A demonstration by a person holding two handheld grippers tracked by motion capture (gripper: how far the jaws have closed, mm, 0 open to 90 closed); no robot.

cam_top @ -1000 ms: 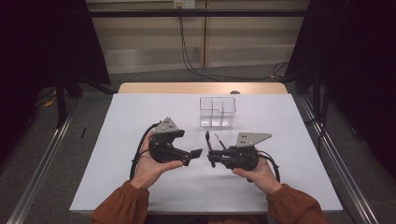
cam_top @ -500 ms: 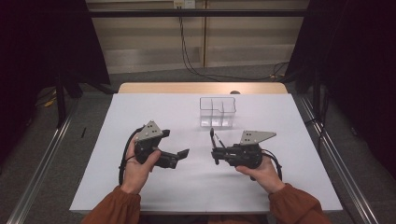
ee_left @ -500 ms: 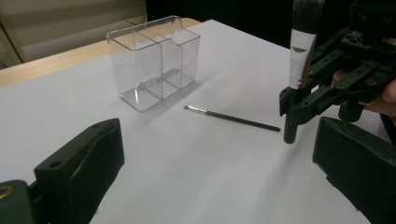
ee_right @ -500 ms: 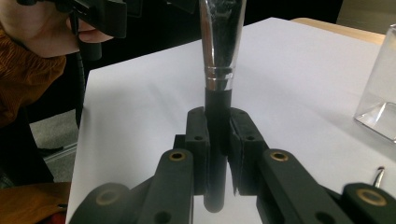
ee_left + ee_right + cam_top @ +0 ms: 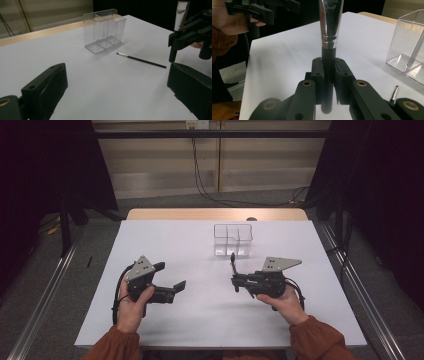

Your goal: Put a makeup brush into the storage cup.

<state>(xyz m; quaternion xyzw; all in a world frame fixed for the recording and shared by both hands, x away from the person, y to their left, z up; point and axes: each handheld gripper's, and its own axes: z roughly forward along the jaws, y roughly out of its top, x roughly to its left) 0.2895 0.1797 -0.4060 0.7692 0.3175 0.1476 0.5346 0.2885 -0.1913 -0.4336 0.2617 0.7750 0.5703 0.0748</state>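
Observation:
A large makeup brush (image 5: 329, 27) with a black handle, silver ferrule and dark bristles stands upright between my right gripper's (image 5: 329, 68) jaws, which are shut on its handle. From above, that right gripper (image 5: 236, 282) is at centre right of the white table, the brush (image 5: 232, 261) pointing toward a clear divided organizer (image 5: 233, 240). My left gripper (image 5: 170, 276) hovers at centre left, open and empty, well apart from the right one. A thin black brush (image 5: 141, 60) lies flat on the table between the organizer (image 5: 105, 30) and the right gripper (image 5: 190, 32).
A white sheet (image 5: 165, 240) covers the table, with a strip of wooden edge (image 5: 215, 214) at the far side. Metal rails (image 5: 45, 295) run along both sides on the grey floor. Dark curtains hang left and right.
My left gripper has drawn away to the left and a little nearer the person, widening the gap to the right gripper. The right gripper and its brush have stayed put.

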